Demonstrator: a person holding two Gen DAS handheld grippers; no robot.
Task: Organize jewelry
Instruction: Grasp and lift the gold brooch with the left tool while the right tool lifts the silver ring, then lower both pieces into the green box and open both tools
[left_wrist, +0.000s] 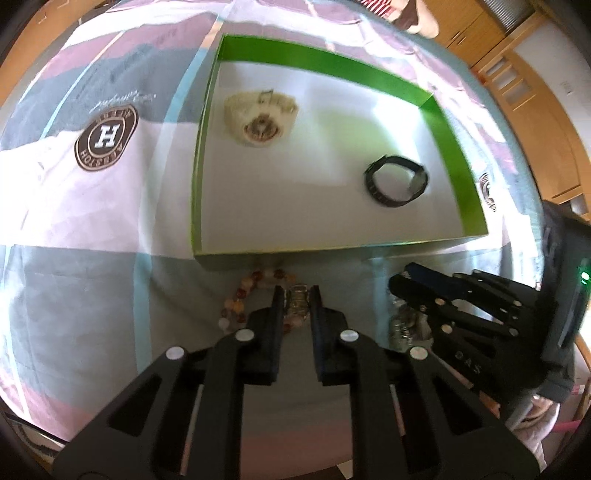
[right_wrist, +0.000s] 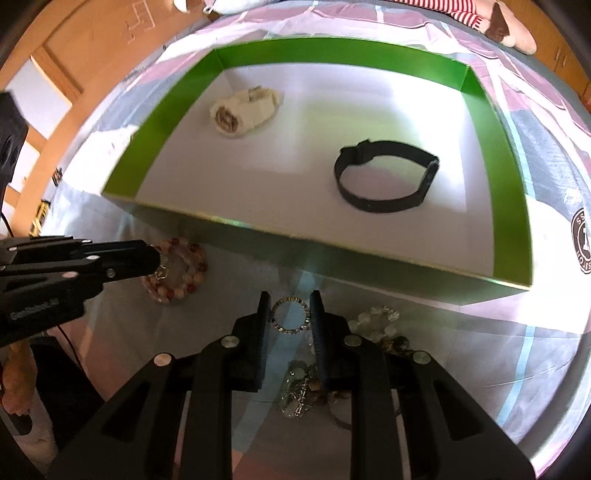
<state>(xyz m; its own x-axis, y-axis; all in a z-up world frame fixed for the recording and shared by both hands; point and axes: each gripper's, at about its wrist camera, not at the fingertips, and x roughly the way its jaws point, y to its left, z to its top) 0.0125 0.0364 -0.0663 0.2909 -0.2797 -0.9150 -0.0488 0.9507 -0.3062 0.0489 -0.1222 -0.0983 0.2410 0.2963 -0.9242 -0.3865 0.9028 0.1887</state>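
A green-walled box (left_wrist: 448, 147) (right_wrist: 513, 206) with a white floor holds a cream watch (left_wrist: 260, 118) (right_wrist: 242, 109) and a black watch (left_wrist: 397, 181) (right_wrist: 386, 177). In front of it on the bedspread lie a reddish bead bracelet (left_wrist: 236, 299) (right_wrist: 183, 271), a rhinestone ring bracelet (right_wrist: 290, 314) and a pile of clear and brown bead jewelry (right_wrist: 306, 391). My left gripper (left_wrist: 297, 301) is shut on a silvery metal bracelet (left_wrist: 297, 304) over the bead bracelet. My right gripper (right_wrist: 289, 314) is shut on the rhinestone ring bracelet.
The bedspread (left_wrist: 92, 206) is pink, grey and pale blue with a round brown H logo (left_wrist: 106, 137). Wooden furniture (left_wrist: 517, 74) stands beyond the bed. A striped plush toy (right_wrist: 480, 18) lies at the far edge. The right gripper shows in the left wrist view (left_wrist: 410, 280).
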